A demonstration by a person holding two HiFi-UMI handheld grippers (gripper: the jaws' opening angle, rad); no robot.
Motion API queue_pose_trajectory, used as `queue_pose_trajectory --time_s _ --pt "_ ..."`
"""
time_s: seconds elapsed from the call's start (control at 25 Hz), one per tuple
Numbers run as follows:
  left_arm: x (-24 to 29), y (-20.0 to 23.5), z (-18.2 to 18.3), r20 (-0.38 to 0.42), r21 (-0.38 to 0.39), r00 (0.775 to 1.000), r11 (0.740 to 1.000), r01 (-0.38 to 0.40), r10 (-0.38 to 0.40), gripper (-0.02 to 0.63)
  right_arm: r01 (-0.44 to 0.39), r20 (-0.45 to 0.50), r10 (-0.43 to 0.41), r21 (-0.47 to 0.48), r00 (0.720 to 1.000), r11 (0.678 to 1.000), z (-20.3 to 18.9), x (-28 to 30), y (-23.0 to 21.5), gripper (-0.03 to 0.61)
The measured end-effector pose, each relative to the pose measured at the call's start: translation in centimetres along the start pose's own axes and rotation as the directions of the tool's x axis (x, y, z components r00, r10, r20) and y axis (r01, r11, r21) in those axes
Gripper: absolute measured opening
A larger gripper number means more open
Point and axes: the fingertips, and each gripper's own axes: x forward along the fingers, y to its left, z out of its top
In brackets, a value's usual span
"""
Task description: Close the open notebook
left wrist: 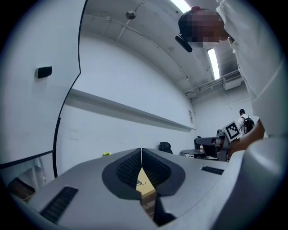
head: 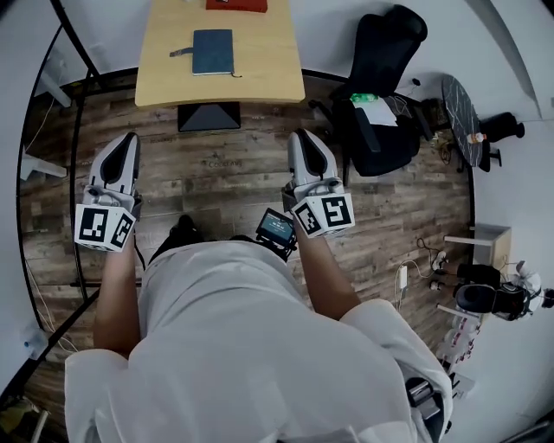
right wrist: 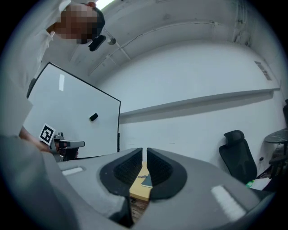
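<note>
Left side: your left gripper [head: 130, 138] is a smooth grey shell tapering to a rounded tip, with a black-and-white marker cube [head: 104, 227] at its rear. It hangs over the wood-plank floor [head: 216, 173], short of the table. In the left gripper view its ribbed black pads meet along one thin seam. The claw is closed, with nothing in it.

Centre, far edge: the table [head: 164, 78] has a pale, matte wooden top with squared edges. The notebook [head: 213, 52] lies flat on it, near the middle, with its cover down. It is a dark blue-grey rectangle with a plain, dull cover. Its long side seems to run away from you, square with the table edges, though the lens flattens it. A short grey tab [head: 180, 52] sticks out from its left edge. A red flat thing [head: 235, 4] sits beyond it, cut off by the frame.

Right of centre: your right gripper [head: 299, 137] has the same grey shell and is level with the left one, also short of the table. Its pads stand only a hairline apart with nothing between them, so this claw is closed and empty too.

Far right: a black padded office chair [head: 385, 52] stands beside the table.
</note>
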Motion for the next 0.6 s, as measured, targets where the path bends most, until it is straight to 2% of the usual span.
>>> queue_pose_trajectory --time_s 0.08,0.2,0.36,0.6 --pt "-0.2 -1.0 0.6 0.011 0.009 0.999 0.999 -0.031 0.031 0.011 -0.025 0.007 0.025 0.0 1.0 1.0 0.7 -0.6 -0.4 0.028" --pt "-0.6 -3.6 0.1 0.007 -0.023 0.998 0.998 -0.06 0.06 0.011 -0.053 0.003 0.053 -0.02 0.999 0.998 1.2 -2.7 -1.2 0.028" --pt "-1.7 -8.1 -0.3 0.03 -0.048 0.995 0.994 -0.095 0.096 0.011 -0.086 -0.034 0.084 -0.057 0.996 0.995 0.2 -7.3 -2.2 0.028" --pt "-4.1 -12.7 -1.6 -0.024 -0.03 0.994 0.994 -0.105 0.105 0.011 -0.097 -0.05 0.095 -0.026 0.994 0.995 -2.5 -12.2 -2.5 0.028"
